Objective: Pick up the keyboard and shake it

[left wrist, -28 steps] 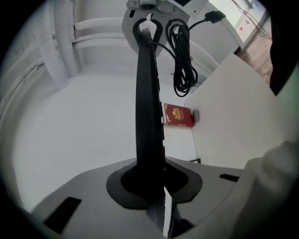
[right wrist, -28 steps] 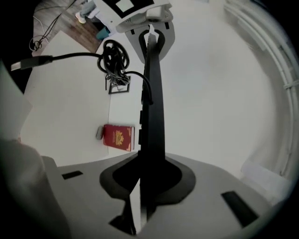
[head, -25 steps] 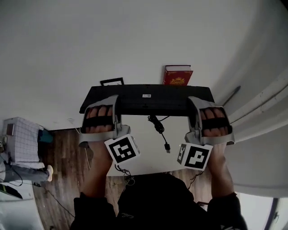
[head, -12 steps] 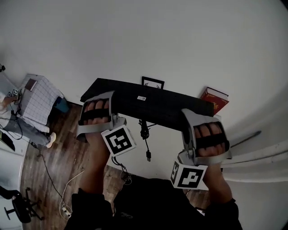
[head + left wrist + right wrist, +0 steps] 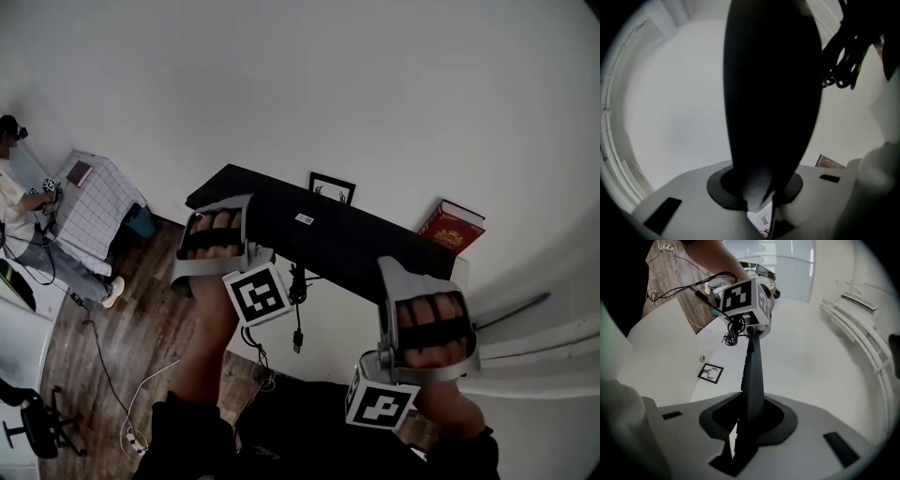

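The left claw is shut tight on the left end of the keyboard. The dark board is squeezed between its two jaws. The keyboard is up in the air over the white table, not lying on it. It hangs on a slant between both claws. We see its back side, which has a little white sticker on it. Its cable dangles down from the middle, bunched up in a loop. Past the keyboard a small picture is on the table, and more to the right there is a red book. The right claw has the right end of the keyboard between its jaws and holds it. Its jaws have just been opening a tiny bit, but the pads look like they press on the board.

The picking up looks done. I think the shaking is the part going on now, or about to start, because the board sits so crooked. After that, maybe all that is left is to put the keyboard back on the table
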Motion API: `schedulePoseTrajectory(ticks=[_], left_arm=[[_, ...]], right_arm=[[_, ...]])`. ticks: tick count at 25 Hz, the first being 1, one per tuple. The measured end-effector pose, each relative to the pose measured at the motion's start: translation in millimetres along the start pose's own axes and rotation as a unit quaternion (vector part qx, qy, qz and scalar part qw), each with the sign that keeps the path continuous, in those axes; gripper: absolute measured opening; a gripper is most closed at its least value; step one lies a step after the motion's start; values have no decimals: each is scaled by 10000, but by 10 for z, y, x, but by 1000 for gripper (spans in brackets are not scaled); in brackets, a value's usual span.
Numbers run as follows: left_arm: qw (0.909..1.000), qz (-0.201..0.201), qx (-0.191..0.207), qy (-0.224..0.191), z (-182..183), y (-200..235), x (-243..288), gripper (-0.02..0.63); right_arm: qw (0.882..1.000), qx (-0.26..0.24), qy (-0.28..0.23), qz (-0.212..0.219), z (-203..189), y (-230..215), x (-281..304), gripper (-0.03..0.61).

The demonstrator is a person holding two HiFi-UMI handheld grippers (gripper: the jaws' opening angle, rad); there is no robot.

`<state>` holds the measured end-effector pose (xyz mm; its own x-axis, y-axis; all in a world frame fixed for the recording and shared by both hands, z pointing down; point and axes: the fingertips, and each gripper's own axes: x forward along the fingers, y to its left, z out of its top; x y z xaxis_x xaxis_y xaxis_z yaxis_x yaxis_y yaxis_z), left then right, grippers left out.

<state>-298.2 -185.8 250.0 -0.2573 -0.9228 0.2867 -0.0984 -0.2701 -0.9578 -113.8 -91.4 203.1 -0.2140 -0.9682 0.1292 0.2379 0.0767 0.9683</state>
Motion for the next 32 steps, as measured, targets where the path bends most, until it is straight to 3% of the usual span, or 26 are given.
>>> schedulePoseTrajectory(ticks=[6,12,14,21,25,32], left_arm=[[9998,54,109,-168,284,35,37,75],[9986,398,285,-208,293,170,-65,76],[9983,344,382,-264,297,130,-91,75],[9946,337,519,-834,347,112,-306,75],[9845,343,694,-1573,997,-28,-498,75],[9533,374,863,-2871,1898,-162,-880,73]], right_arm=[[9998,157,133,81,-217,78,-23,100],[9975,668,48,221,-327,70,23,94],[9970,713,99,296,-366,85,57,92],[9923,836,720,568,-537,103,139,91],[9816,976,1454,768,-1167,452,104,87],[9537,1111,2605,1015,-1967,786,-351,87]])
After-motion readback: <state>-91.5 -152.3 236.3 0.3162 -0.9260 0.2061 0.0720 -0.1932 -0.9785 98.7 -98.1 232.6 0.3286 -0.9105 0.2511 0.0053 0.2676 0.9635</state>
